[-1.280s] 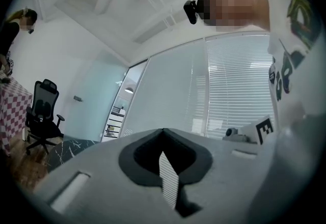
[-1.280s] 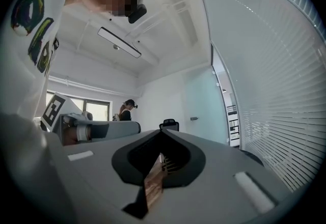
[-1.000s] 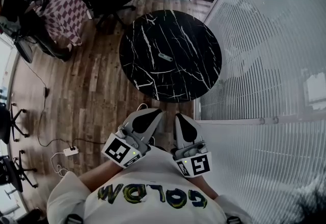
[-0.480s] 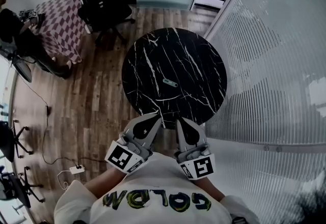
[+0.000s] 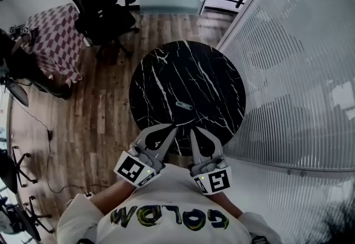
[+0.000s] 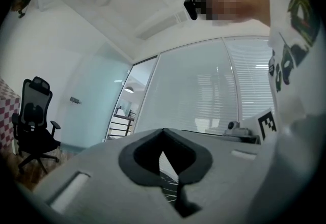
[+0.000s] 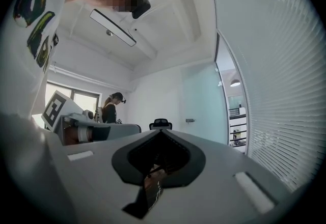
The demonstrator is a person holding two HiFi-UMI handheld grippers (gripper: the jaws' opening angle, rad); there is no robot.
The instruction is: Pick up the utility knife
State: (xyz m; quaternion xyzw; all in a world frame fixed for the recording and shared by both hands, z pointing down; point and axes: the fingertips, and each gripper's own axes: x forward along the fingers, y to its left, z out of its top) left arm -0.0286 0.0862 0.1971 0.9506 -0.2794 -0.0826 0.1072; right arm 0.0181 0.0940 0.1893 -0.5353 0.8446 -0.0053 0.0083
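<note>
Far left: a table with a checked cloth (image 5: 52,37) and a black office chair (image 5: 100,7) stand on the wood floor (image 5: 94,110). Centre: the round black desk (image 5: 211,71) with white marble veining. The utility knife (image 5: 183,106) lies flat and slantwise on the desk's near half. Near edge: the left gripper (image 5: 168,128), jaws closed together and holding nothing, has its tips over the desk's near rim, apart from the knife. Just to its right is the right gripper (image 5: 194,130), jaws likewise fully closed and empty, pointing towards the desk. Right: white slatted blinds (image 5: 299,71).
</note>
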